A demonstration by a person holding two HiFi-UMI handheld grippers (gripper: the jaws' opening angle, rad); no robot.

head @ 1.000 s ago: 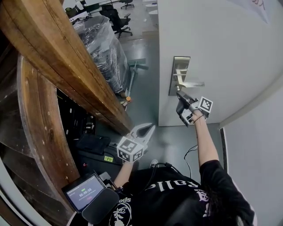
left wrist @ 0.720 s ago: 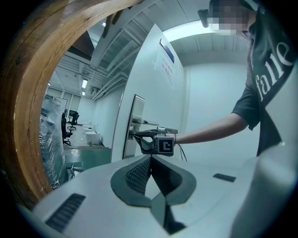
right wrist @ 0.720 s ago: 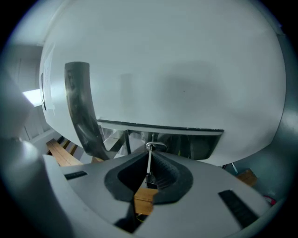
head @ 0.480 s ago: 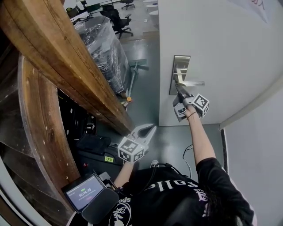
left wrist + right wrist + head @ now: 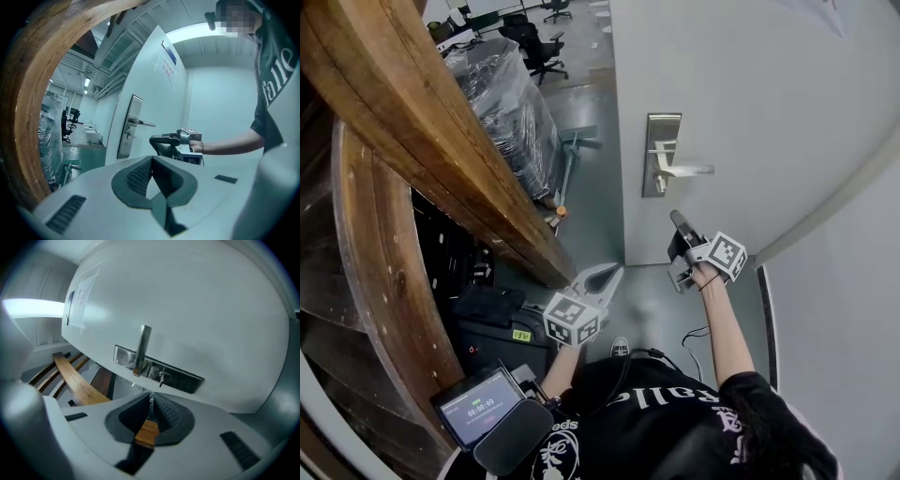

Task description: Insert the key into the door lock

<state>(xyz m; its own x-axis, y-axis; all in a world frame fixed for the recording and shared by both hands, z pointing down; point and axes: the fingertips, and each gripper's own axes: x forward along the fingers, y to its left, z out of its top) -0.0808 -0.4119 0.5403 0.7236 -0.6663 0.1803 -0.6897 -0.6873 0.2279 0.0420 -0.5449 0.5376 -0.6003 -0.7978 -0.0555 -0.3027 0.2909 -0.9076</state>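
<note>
Silver and small, the metal key (image 5: 161, 377) sits in the brushed-steel lock plate (image 5: 185, 378) of the white door (image 5: 201, 310), beside the lever handle (image 5: 144, 345) at centre frame. My right gripper (image 5: 150, 399) hangs clear below it, jaws together with no key between them, and my left gripper (image 5: 151, 159) idles low, likewise closed. If the key is only part-seated it could sag or drop out, I judge, and a careless upward swing could knock it.

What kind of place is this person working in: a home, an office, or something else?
Likely an office or workshop building rather than a home: a plain white door with a metal lever handle, rolling office chairs beyond it, and a plastic-wrapped stack of goods beside heavy wooden beams.
</note>
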